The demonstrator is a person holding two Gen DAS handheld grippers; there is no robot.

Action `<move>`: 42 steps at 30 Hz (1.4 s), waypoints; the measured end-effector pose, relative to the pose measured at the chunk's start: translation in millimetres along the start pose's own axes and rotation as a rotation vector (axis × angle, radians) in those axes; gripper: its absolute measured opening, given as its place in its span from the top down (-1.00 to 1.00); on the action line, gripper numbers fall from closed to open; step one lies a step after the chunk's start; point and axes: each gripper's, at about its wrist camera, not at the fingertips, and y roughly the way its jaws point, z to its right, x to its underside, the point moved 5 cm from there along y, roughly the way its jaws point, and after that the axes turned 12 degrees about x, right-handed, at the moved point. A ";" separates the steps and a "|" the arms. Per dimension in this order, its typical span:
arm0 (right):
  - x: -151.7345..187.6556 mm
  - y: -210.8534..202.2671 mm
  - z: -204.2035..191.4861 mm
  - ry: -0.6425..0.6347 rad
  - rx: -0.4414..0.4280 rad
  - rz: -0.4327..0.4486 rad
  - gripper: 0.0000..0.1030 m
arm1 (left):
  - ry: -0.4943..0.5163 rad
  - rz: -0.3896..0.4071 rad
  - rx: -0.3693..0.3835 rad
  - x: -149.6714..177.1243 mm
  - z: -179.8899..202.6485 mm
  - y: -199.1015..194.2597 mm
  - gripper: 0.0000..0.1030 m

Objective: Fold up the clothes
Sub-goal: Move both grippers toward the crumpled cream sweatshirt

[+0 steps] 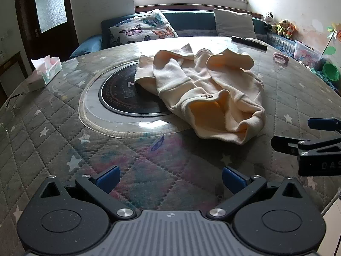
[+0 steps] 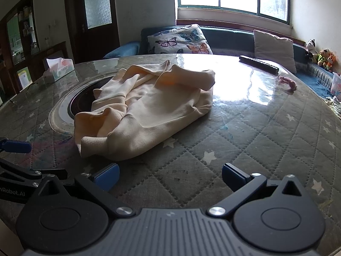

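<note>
A cream garment (image 1: pixel 204 89) lies crumpled in a heap on the round quilted table (image 1: pixel 53 132), partly over the black inset disc (image 1: pixel 123 93). In the right wrist view the same garment (image 2: pixel 149 108) sits just beyond my right gripper (image 2: pixel 170 178), which is open with nothing between its blue pads. My left gripper (image 1: pixel 170 179) is also open and empty, hovering over the table's near side, short of the garment's hem. The right gripper (image 1: pixel 307 136) shows at the right edge of the left wrist view; the left gripper (image 2: pixel 21 160) shows at the left edge of the right wrist view.
A tissue box (image 1: pixel 45 71) stands at the table's left. A black remote (image 1: pixel 249 42) and a pink ring-shaped object (image 1: pixel 281 57) lie at the far right. Behind the table runs a blue sofa (image 1: pixel 191 19) with a butterfly cushion (image 1: pixel 142 28) and plush toys (image 1: pixel 279 26).
</note>
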 end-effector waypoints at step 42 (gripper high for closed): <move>-50.5 17.9 18.3 0.001 0.021 0.044 -1.00 | 0.015 0.097 -0.059 -63.5 -37.7 -1.9 -1.00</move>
